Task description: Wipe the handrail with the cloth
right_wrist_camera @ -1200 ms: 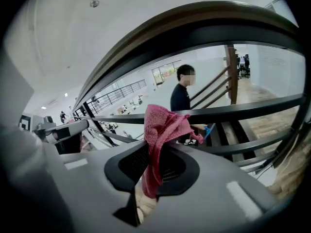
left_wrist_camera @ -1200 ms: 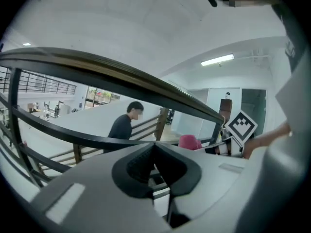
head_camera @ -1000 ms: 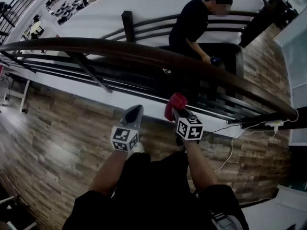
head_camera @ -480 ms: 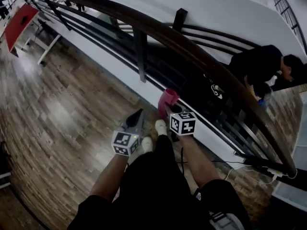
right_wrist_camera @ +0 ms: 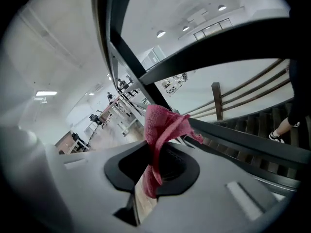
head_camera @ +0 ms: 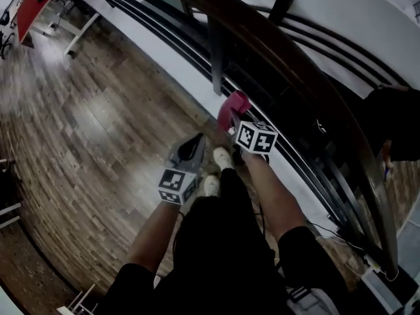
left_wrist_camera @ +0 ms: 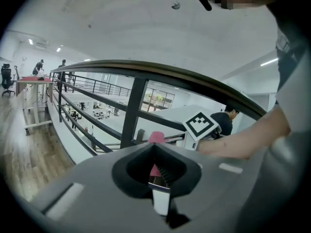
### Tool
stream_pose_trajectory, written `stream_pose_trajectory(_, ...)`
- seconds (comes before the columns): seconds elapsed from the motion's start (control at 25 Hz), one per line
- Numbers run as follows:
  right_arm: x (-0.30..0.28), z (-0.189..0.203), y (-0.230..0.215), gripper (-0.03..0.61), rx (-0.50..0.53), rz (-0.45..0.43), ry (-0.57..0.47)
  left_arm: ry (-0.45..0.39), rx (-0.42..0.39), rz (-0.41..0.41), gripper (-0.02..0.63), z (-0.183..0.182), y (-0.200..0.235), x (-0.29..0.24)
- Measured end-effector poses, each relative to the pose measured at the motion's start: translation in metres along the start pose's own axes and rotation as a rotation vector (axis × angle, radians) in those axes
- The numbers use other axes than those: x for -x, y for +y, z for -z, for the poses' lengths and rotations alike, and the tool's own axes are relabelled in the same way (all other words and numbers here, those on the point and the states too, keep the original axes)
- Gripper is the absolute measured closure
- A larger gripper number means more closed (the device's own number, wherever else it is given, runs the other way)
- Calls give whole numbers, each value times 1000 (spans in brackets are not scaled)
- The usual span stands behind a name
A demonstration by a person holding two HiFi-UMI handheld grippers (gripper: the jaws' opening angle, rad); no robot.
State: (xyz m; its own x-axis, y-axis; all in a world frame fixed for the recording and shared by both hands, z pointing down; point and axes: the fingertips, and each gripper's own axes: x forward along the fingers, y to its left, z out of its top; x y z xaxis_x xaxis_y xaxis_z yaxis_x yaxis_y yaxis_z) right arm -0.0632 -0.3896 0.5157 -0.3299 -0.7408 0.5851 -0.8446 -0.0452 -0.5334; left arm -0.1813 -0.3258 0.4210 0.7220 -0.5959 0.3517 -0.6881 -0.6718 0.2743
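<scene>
To my eye the wiping had not yet begun. The right tool was clamped tight on the red cloth, which it held below the handrail, short of its top. The left tool, lower than the handrail too, was closed on nothing. Next the cloth would need lifting onto the handrail (no container anywhere in sight).

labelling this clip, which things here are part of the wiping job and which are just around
Job: cloth, clamped in the jaws of the right gripper; handrail; left gripper, shut, empty.
Just around: red table; person on the stairs.
</scene>
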Motion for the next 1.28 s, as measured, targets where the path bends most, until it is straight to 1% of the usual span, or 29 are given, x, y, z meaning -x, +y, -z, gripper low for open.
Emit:
stream_pose_trajectory(0.12,-23,-15,-11,532,-44,-17,-16,5,6,10,614,1,-5,-16)
stream_pose_trajectory(0.24,-46,-21,-19,532,-85,-20,-24,1,41,3,614,3,-8,-30)
stream_pose_trajectory(0.36,-64,-30,-30,532,-162,-10,-68,6,54,12,614,8,-12,-41)
stream_pose_trajectory(0.44,-76,-45,-35,532,-189,-1,-106,18,52,15,614,13,-7,-43)
stream_pose_trajectory(0.52,-86,-58,-38,532,-183,28,-143,36,52,9,614,18,2,-43)
stream_pose_trajectory(0.56,-91,-60,-39,532,-175,43,-144,44,55,4,614,21,7,-43)
stream_pose_trajectory(0.64,-99,-55,-41,532,-164,89,-132,57,62,0,614,27,13,-40)
stream_pose_trajectory(0.68,-99,-53,-44,532,-172,116,-142,62,63,3,614,29,14,-38)
stream_pose_trajectory(0.76,-97,-54,-50,532,-231,144,-185,67,62,17,614,33,12,-32)
stream_pose_trajectory(0.84,-95,-57,-52,532,-291,141,-220,69,60,29,614,37,10,-29)
stream_pose_trajectory(0.88,-96,-57,-52,532,-301,140,-228,70,59,33,614,39,10,-30)
stream_pose_trajectory(0.96,-96,-56,-53,532,-284,164,-231,74,57,39,614,46,11,-34)
stream_pose_trajectory(1.04,-91,-55,-56,532,-258,222,-236,73,56,48,614,49,11,-36)
stream_pose_trajectory(1.12,-82,-56,-59,532,-261,269,-255,69,53,62,614,50,10,-36)
stream_pose_trajectory(1.28,-64,-53,-66,532,-276,307,-280,68,51,82,614,53,8,-34)
